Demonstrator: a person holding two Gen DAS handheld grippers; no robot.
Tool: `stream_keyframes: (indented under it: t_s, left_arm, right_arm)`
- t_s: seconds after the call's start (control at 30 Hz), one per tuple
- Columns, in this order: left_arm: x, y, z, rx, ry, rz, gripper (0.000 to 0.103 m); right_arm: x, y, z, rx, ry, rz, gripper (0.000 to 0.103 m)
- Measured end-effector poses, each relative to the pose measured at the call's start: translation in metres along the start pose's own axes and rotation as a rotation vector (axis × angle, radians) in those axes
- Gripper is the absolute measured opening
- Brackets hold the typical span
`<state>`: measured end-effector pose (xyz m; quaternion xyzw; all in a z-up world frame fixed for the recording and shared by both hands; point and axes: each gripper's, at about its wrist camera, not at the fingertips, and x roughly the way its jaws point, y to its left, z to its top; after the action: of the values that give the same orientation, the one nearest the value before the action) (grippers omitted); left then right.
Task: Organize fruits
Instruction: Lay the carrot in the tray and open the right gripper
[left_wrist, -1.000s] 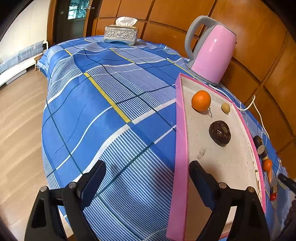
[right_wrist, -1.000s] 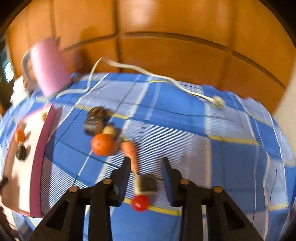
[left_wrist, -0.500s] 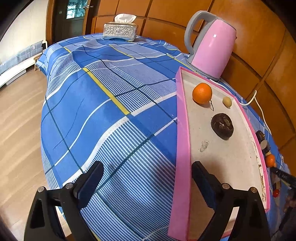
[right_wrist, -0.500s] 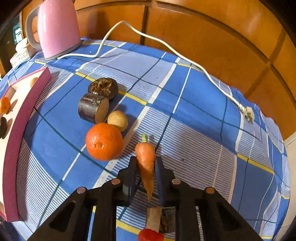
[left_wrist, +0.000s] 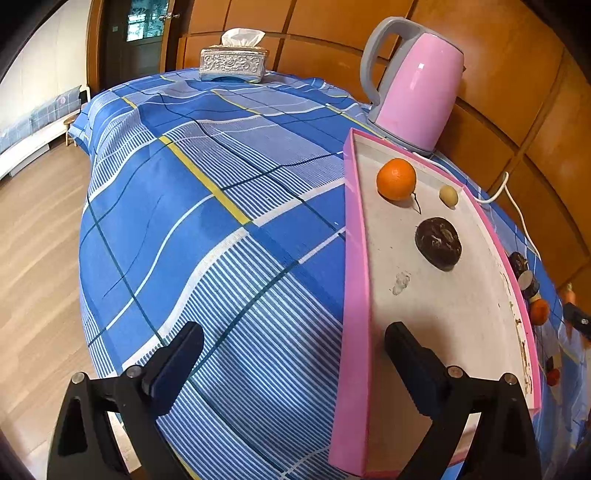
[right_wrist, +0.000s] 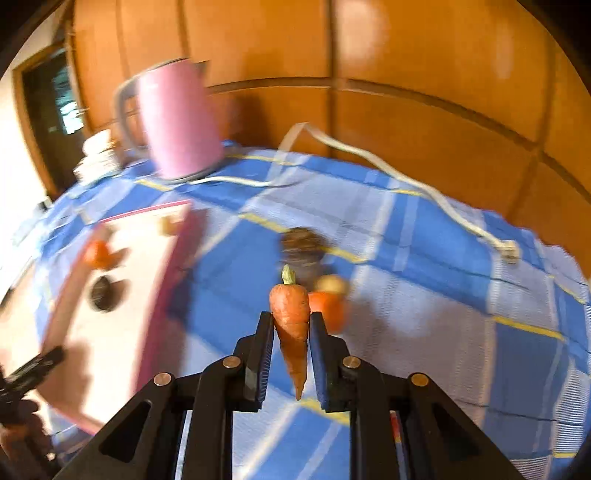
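- Since the frame half a second ago, the small orange carrot (right_wrist: 291, 325) has come up off the blue plaid tablecloth (right_wrist: 424, 325); it now hangs clear of the cloth, clamped in the right gripper (right_wrist: 291, 354), and the blurred background suggests a swing toward the tray.
- Right wrist view: the jaws are closed on the carrot's thick upper half, green stub forward, thin tip pointing back between the fingers. Behind it on the cloth lie a loose orange tangerine (right_wrist: 328, 308), a small tan fruit (right_wrist: 332, 284) and a dark brown round piece (right_wrist: 303, 245). The pink-rimmed white tray (right_wrist: 147, 295) sits to the left, near the pink electric kettle (right_wrist: 177, 122).
- Left wrist view: the left gripper (left_wrist: 295, 363) is spread wide and empty, straddling the tray's (left_wrist: 354, 295) near rim; it has barely shifted. On the tray rest a tangerine (left_wrist: 396, 178), a tan fruit (left_wrist: 448, 195) and a dark brown fruit (left_wrist: 438, 242).
- Handling judgement: the carrot looks light, stiff and tapered, so it could slip tipward; the thick shoulder is the sound place to hold.
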<state>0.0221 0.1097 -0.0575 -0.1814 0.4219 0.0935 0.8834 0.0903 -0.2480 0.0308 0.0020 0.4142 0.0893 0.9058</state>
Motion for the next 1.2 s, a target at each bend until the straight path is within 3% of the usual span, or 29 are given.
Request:
stream_keyframes:
  t_s: [0.2, 0.3, 0.83, 0.97, 1.2]
  left_arm:
    - [0.000, -0.001, 0.000, 0.003, -0.001, 0.000, 0.099]
    - [-0.001, 0.000, -0.001, 0.003, -0.002, -0.001, 0.099]
    - [-0.001, 0.000, -0.001, 0.004, -0.005, 0.002, 0.100]
    - [-0.001, -0.001, -0.002, 0.004, -0.004, 0.003, 0.100]
    - [-0.001, -0.001, -0.001, 0.004, -0.002, 0.002, 0.100]
  right_arm:
    - [0.012, 0.058, -0.004, -0.058, 0.040, 0.183, 0.019]
    - [0.016, 0.080, -0.008, -0.091, 0.055, 0.220, 0.019]
    - [0.029, 0.125, 0.002, -0.119, 0.074, 0.263, 0.020]
    - [0.032, 0.129, 0.005, -0.110, 0.060, 0.252, 0.030]
    - [0.026, 0.123, -0.001, -0.091, 0.052, 0.233, 0.031]
